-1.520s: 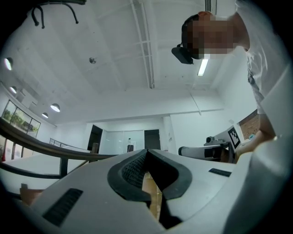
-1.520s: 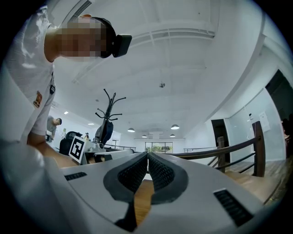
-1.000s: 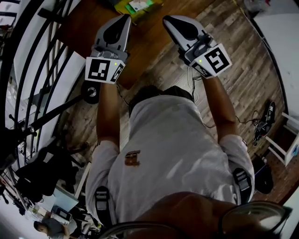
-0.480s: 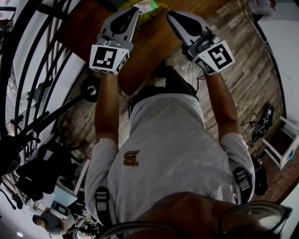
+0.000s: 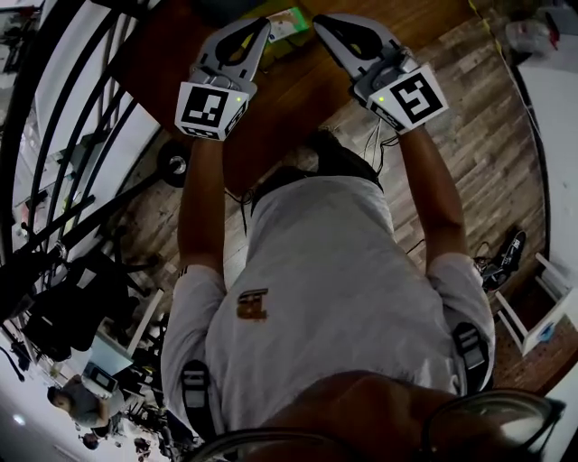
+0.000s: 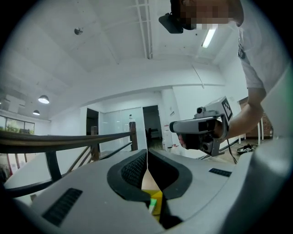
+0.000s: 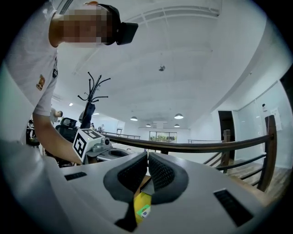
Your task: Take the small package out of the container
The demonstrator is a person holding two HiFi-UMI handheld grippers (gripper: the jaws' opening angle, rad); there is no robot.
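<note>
Dark wooden table by a stair railing: left gripper and right gripper, jaws closed and empty, hover above the table, flanking the yellow container holding the small package.

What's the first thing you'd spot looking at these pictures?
The left grey tongs and right grey tongs, each with a black-and-white marker cube, point side by side over the brown wooden table, both shut and empty. Right by their tips sits a bright yellow container.
</note>
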